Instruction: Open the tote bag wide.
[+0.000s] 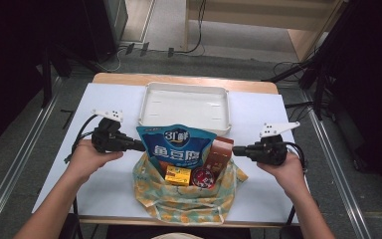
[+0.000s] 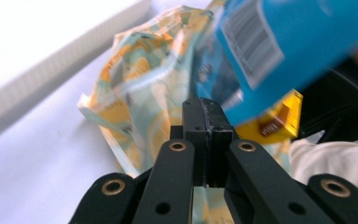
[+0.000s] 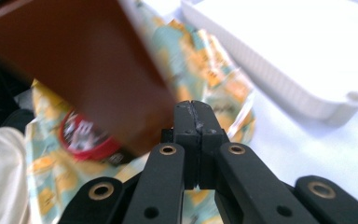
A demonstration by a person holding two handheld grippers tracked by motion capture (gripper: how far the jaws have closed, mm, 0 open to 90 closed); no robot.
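Note:
A patterned cloth bag (image 1: 179, 201) lies open at the table's front centre. In it stand a blue snack pouch (image 1: 176, 144) and a brown box (image 1: 219, 152), with a yellow box (image 1: 177, 175) and a red round tin (image 1: 202, 177) lower down. My left gripper (image 1: 140, 146) points right at the pouch's left edge, shut. My right gripper (image 1: 235, 150) points left beside the brown box, shut. In the left gripper view the shut gripper (image 2: 207, 103) sits before the bag (image 2: 140, 88), pouch (image 2: 284, 42) and yellow box (image 2: 275, 123). The right gripper (image 3: 196, 105) is under the brown box (image 3: 74, 60), near the tin (image 3: 81, 135) and bag (image 3: 209, 65). I see nothing between either pair of pads.
A white tray (image 1: 146, 107) stands just behind the bag, also seen as a low wall (image 2: 60, 65) and a rim (image 3: 279, 70). The white table (image 1: 109, 184) has bare surface left and right of the bag. Cables and dark stands surround the table on the floor.

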